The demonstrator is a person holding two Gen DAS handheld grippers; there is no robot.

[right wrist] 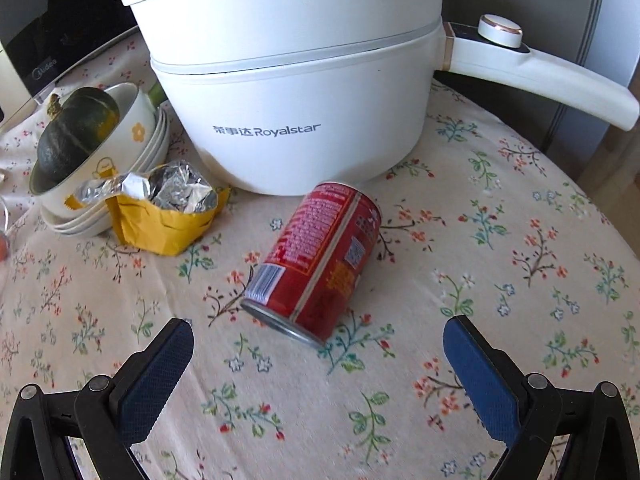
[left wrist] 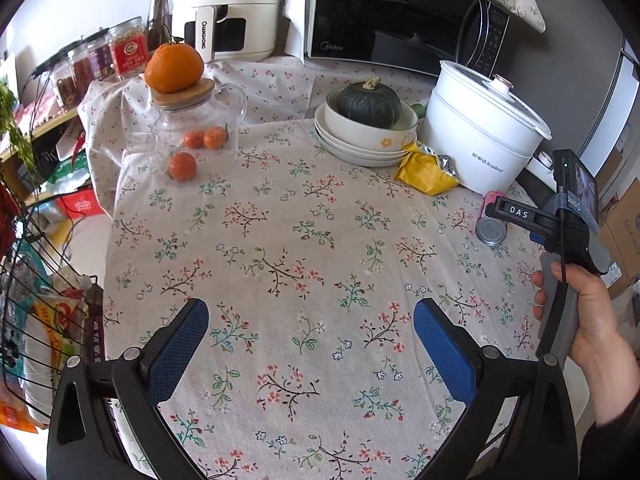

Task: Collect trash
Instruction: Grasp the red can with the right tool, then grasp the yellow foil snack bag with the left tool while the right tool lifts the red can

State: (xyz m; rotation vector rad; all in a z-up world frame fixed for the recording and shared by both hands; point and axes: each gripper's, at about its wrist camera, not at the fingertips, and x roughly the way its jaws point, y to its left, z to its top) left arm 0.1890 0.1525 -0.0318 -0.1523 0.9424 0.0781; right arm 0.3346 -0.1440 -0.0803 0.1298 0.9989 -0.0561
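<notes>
A red can (right wrist: 320,260) lies on its side on the floral tablecloth, just in front of my right gripper (right wrist: 318,344), which is open and empty. The can also shows in the left wrist view (left wrist: 494,220), partly hidden behind the right gripper's body. A crumpled yellow wrapper with foil lining (right wrist: 168,208) lies left of the can, against the stacked plates; it also shows in the left wrist view (left wrist: 426,170). My left gripper (left wrist: 311,320) is open and empty above the bare middle of the cloth.
A white Royalstar pot (right wrist: 296,92) with a long handle stands right behind the can. A green squash sits in a bowl on stacked plates (left wrist: 366,138). Oranges, a glass jug (left wrist: 192,120), a microwave (left wrist: 392,12) and jars are at the back. A wire rack (left wrist: 36,280) stands left.
</notes>
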